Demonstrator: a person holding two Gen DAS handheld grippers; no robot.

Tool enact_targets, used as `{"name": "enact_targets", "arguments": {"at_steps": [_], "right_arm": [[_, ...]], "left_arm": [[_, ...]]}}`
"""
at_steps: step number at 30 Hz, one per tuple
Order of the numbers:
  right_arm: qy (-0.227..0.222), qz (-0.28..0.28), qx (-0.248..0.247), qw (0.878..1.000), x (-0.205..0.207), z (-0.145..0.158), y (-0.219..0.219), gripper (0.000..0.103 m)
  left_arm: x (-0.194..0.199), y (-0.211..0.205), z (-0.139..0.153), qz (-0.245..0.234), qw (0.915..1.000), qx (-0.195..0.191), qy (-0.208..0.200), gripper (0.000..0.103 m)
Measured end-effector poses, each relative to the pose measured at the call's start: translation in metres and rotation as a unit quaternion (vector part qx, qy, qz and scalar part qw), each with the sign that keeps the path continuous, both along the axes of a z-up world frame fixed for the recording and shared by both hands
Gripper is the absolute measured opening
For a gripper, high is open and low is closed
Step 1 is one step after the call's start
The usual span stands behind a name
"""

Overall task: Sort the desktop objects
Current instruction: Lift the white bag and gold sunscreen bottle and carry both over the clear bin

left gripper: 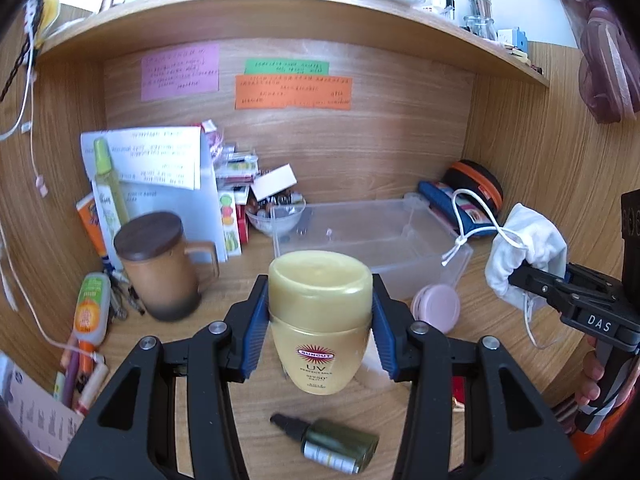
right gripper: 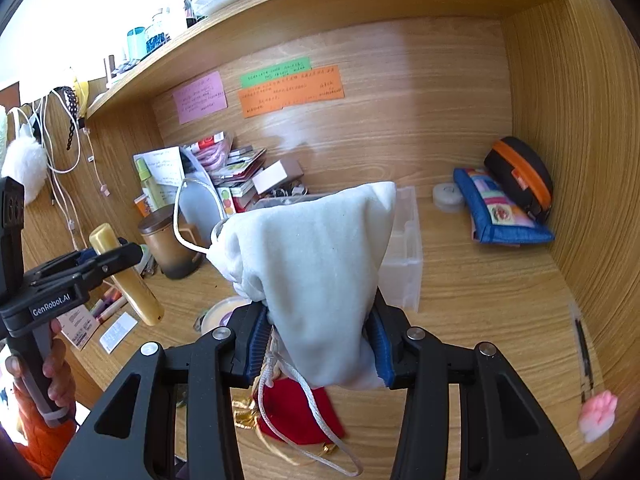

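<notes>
My left gripper (left gripper: 319,322) is shut on a gold sunscreen bottle (left gripper: 319,320), held cap-forward above the desk; from the right wrist view the same bottle (right gripper: 126,276) hangs tilted in that gripper (right gripper: 120,254). My right gripper (right gripper: 318,346) is shut on a white drawstring pouch (right gripper: 316,272), whose cords dangle below; the left wrist view shows the pouch (left gripper: 528,248) at far right in the gripper (left gripper: 520,276). A clear plastic bin (left gripper: 372,236) stands on the desk beyond both.
A brown lidded mug (left gripper: 160,264), a pink round case (left gripper: 440,306) and a dark dropper bottle (left gripper: 336,444) lie on the desk. A red pouch (right gripper: 300,412) sits under the right gripper. Blue patchwork bag (right gripper: 500,212) and black-orange case (right gripper: 520,176) fill the right corner.
</notes>
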State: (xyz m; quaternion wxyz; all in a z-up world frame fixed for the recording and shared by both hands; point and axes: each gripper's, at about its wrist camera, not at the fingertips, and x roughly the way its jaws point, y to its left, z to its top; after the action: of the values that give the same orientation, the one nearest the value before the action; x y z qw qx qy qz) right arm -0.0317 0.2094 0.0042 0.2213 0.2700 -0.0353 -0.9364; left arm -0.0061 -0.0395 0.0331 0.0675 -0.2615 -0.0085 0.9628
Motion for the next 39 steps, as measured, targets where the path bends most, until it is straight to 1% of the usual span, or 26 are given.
{"name": "enact_targets", "arguments": {"at_steps": [8, 24, 30, 35, 39], "right_arm": [[0.007, -0.003, 0.003, 1.000, -0.017, 0.010, 0.002, 0.040], [0.016, -0.004, 0.017, 1.000, -0.071, 0.026, -0.004, 0.040], [0.000, 0.006, 0.025, 1.000, -0.096, 0.021, -0.011, 0.040], [-0.022, 0.012, 0.043, 0.999, -0.120, 0.011, -0.015, 0.040], [-0.024, 0.015, 0.064, 0.998, -0.136, 0.009, -0.020, 0.040]], "left_arm": [[-0.023, 0.008, 0.012, 0.000, 0.9997, -0.020, 0.011, 0.046], [-0.083, 0.022, 0.027, -0.019, 0.9994, -0.023, 0.014, 0.046], [-0.112, 0.025, 0.024, -0.026, 0.9994, -0.022, 0.000, 0.047], [-0.134, 0.025, 0.013, -0.027, 0.9992, -0.023, -0.020, 0.046], [-0.151, 0.024, 0.001, -0.028, 0.9986, -0.018, -0.040, 0.046]]}}
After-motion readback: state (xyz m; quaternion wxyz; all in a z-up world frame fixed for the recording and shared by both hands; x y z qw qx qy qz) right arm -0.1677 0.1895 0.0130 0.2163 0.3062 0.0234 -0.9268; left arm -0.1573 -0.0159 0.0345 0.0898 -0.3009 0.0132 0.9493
